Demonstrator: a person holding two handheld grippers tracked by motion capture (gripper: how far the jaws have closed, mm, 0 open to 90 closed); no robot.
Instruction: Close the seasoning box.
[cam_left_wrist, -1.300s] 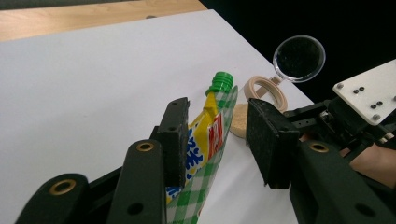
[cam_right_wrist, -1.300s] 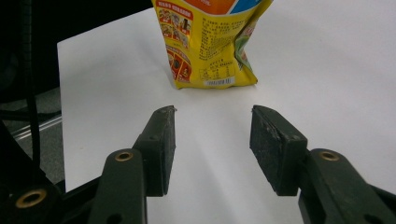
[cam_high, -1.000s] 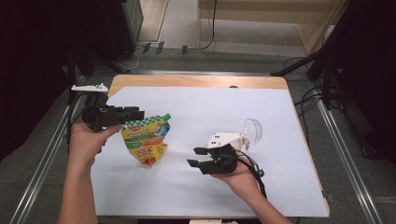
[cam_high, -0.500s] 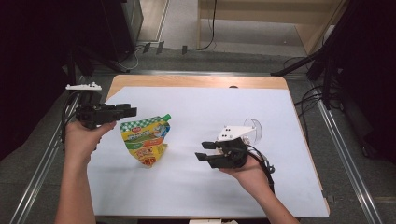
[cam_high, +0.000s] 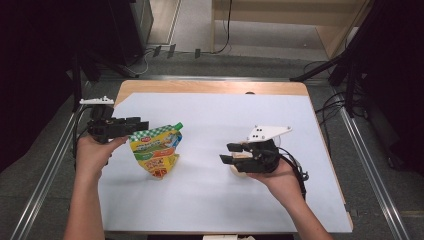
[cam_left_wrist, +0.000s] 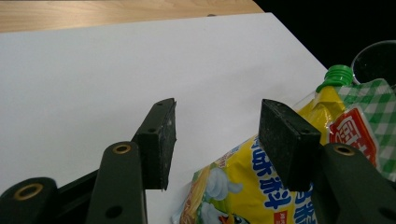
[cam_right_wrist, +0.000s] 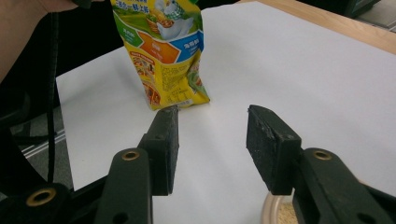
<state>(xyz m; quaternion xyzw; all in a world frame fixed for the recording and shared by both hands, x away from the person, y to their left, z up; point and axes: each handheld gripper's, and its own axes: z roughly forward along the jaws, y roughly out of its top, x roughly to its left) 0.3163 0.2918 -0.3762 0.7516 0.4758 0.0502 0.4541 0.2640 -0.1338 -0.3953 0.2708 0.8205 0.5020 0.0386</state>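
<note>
White-covered surface (cam_high: 210, 200). Yellow spouted pouch (cam_high: 154, 150) stands left of centre, print too small to read. Left tool (cam_high: 131, 125), jaws apart and just widened, hovers at its top. Right tool (cam_high: 231, 153) gapes empty, half hiding a tan bowl (cam_high: 239, 171).

On the table (cam_high: 200, 210), the spouted pouch (cam_high: 156, 150) stands left of centre, at about nine o'clock. The left gripper (cam_high: 139, 123) sits just beside its upper left, toward ten o'clock. Well apart, at about four o'clock, the right gripper (cam_high: 231, 153) hangs over a small bowl (cam_high: 239, 170). Seen from the left gripper view, a clear cup (cam_left_wrist: 376, 60) lies behind the pouch's cap (cam_left_wrist: 339, 74).
</note>
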